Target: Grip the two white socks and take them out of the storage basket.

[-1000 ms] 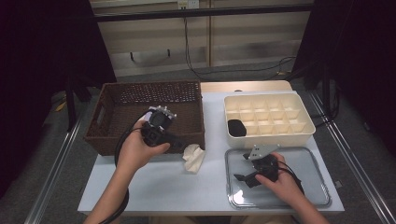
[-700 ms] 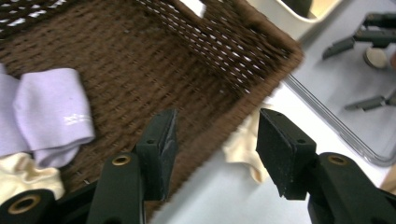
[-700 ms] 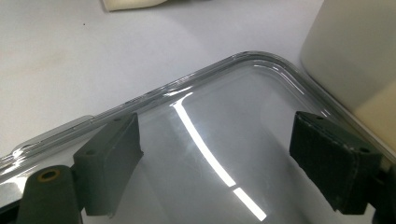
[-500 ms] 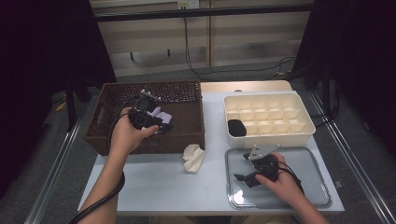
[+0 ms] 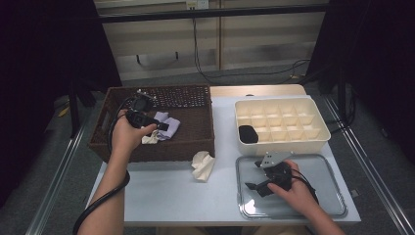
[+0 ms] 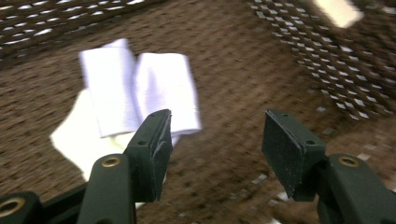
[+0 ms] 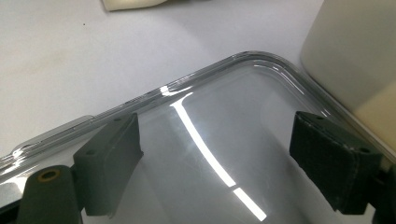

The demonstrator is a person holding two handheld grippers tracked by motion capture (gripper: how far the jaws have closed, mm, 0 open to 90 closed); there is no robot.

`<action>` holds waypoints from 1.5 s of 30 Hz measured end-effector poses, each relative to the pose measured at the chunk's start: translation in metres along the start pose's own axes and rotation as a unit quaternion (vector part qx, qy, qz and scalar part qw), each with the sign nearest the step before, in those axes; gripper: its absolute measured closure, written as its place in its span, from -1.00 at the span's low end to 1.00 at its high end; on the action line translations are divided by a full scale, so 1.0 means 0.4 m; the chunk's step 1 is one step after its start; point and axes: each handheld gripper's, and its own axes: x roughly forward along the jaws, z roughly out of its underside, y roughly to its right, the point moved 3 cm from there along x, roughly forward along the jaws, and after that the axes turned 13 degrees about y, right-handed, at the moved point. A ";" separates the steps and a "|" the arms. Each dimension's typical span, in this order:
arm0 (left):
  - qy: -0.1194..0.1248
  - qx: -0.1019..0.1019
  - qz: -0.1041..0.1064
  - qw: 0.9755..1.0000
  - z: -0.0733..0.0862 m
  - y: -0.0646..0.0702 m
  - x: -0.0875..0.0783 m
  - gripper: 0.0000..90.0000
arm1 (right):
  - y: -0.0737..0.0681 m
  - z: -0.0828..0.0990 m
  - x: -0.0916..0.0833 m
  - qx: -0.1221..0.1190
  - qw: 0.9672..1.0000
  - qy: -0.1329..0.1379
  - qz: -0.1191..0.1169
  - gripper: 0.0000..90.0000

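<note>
My left gripper (image 5: 161, 126) hangs inside the brown wicker basket (image 5: 195, 142), pointing toward its right side. Its jaws are open and have just been opening further, with nothing between them but the basket floor. A folded lavender cloth (image 6: 140, 88) lies just beyond the left fingertip, on top of a cream cloth (image 6: 74, 140). Both cloths also appear in the high view, the lavender cloth (image 5: 169, 126) and the cream cloth (image 5: 150, 138). My right gripper (image 5: 252, 175) rests open over the clear tray (image 7: 201, 88), its jaws wide apart and empty.
A cream compartment box (image 5: 279, 144) stands behind the clear tray, with a black item (image 5: 248, 133) in its front left cell. A crumpled cream cloth (image 5: 203, 165) lies on the white table (image 5: 161, 196) before the basket. The basket's woven walls surround the left gripper.
My left hand has moved left and farther back over the basket. The lavender and cream cloths now lie uncovered beside its jaws. The right hand has stayed on the tray.
</note>
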 end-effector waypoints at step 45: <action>-0.056 -0.034 -0.058 0.996 0.018 -0.145 0.114 -0.20 | 0.001 0.000 0.001 -0.001 1.000 0.002 0.001 -0.65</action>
